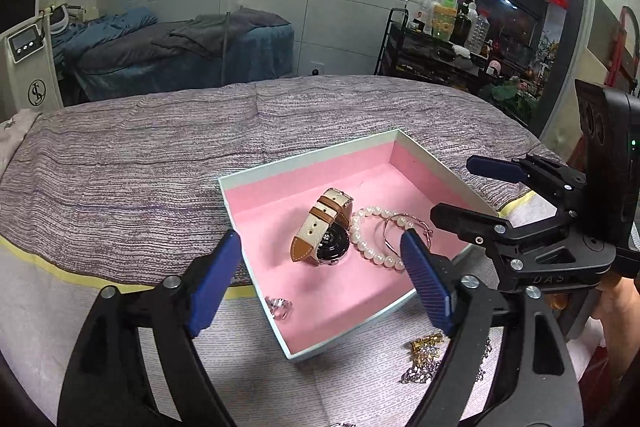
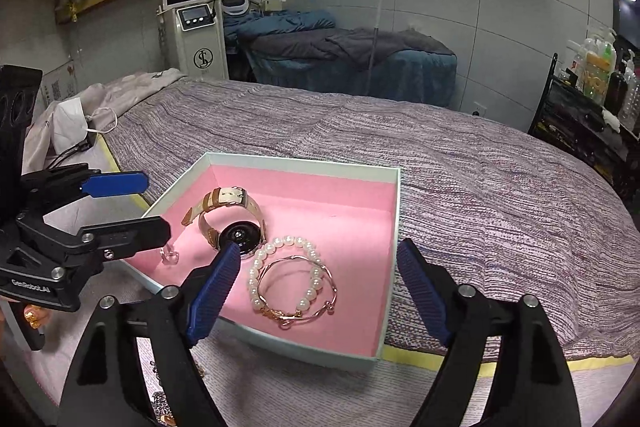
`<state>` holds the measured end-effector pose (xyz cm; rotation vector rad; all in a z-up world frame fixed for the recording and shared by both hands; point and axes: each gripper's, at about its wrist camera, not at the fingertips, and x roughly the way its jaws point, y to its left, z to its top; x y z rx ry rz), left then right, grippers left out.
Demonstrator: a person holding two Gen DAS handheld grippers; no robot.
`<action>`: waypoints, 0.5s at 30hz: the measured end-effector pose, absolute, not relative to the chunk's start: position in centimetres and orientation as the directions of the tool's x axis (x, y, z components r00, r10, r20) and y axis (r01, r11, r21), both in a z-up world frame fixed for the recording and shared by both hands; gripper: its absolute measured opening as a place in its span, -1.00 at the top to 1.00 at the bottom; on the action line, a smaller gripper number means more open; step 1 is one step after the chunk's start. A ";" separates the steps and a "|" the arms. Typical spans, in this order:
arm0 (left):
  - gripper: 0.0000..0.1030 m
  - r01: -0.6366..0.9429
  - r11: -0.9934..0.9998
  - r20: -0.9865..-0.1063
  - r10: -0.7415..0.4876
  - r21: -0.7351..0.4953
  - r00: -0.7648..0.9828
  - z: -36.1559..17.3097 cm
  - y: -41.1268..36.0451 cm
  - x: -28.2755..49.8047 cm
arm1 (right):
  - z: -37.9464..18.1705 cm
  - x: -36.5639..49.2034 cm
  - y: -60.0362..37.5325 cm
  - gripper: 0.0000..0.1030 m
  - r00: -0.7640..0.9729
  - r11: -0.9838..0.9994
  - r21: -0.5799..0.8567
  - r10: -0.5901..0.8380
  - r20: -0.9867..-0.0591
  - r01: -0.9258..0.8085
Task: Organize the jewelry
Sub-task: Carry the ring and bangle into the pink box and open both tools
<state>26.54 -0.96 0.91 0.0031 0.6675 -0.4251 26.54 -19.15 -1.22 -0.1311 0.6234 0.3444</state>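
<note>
A pale box with a pink lining (image 1: 280,191) (image 2: 352,211) sits on the bed. Inside lie a watch with a cream and brown strap (image 1: 326,227) (image 2: 236,223), a pearl bracelet (image 1: 370,247) (image 2: 280,255) and a thin rose-gold bangle (image 1: 394,227) (image 2: 296,291). A clear ring (image 1: 279,307) (image 2: 170,255) lies by the box's left wall. My left gripper (image 1: 322,283) is open and empty above the box's near side. My right gripper (image 2: 320,287) is open and empty over the bracelets. Gold and silver chain jewelry (image 1: 426,359) lies in front of the box.
The bed has a striped purple-grey cover (image 1: 160,155) with a yellow stripe (image 1: 48,267) and a pale section toward me. A white mask and cable (image 2: 76,131) lie at the bed's far left. A cart of bottles (image 1: 448,27) stands behind.
</note>
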 end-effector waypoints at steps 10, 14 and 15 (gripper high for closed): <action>-0.89 0.359 0.921 -0.513 -0.382 -0.148 0.768 1.8 1.8 23.0 | -0.5 24.2 -20.9 -0.87 0.772 0.949 0.050 0.284 -0.569 -0.312; -0.89 0.333 0.924 -0.522 -0.381 -0.188 0.763 0.8 2.5 21.5 | -0.8 22.3 -21.3 -0.87 0.763 0.947 0.069 0.295 -0.575 -0.314; -0.89 0.317 0.931 -0.531 -0.364 -0.181 0.765 0.5 2.6 21.2 | -0.9 21.8 -21.4 -0.87 0.760 0.946 0.072 0.299 -0.576 -0.317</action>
